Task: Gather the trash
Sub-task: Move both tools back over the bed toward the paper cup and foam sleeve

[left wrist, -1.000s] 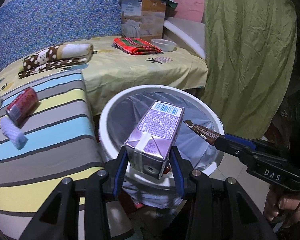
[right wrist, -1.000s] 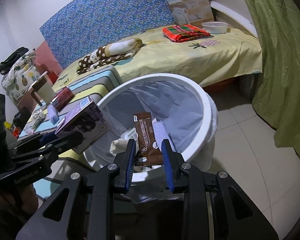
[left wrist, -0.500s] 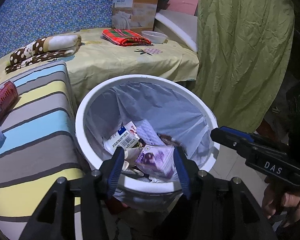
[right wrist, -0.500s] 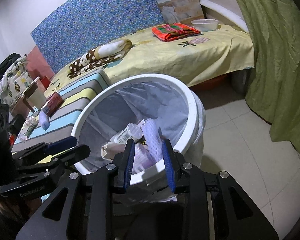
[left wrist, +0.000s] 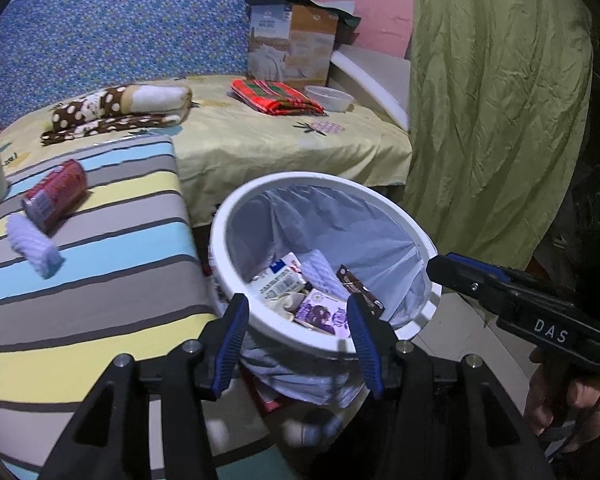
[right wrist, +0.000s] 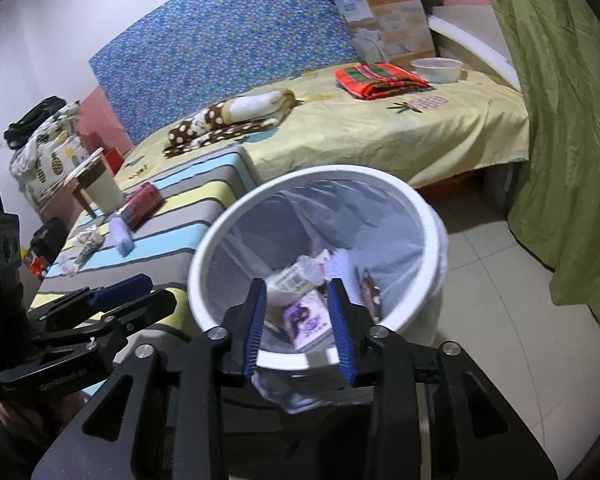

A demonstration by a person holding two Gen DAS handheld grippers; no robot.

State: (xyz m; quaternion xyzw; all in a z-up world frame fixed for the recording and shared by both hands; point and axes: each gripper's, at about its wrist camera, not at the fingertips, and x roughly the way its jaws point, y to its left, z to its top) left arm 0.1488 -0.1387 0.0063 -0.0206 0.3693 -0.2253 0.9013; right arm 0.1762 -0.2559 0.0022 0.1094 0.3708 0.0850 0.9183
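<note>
The left gripper (left wrist: pixel 296 320) hangs released just over the near rim of the bin (left wrist: pixel 380 190), its blue-padded jaws spread wide with nothing between them; the right gripper (right wrist: pixel 298 318) hovers at the same rim, likewise parted and empty, a posture that fits trash having been let go above the opening. Inside the bin, a round white plastic tub lined with a thin, wrinkled translucent bag, lie a purple carton (left wrist: pixel 322 314), a white printed box (left wrist: pixel 278 280), a ribbed lilac roll and a glossy brown wrapper (left wrist: pixel 358 286), all piled loosely at the bottom. The bin stands on the tiled floor, tucked against the counter (left wrist: pixel 100 280), probably so that items need only a short carry. The counter wears a smooth cloth of blue, grey and yellow stripes, and trash remains on it: a red can (left wrist: pixel 56 194) lying on its side and, just beside it, a knobbly lilac roll (left wrist: pixel 34 246); the right view adds crumpled paper scraps (right wrist: pixel 88 240) farther along. By my judgement, collection is partway done, those pieces being next.
</note>
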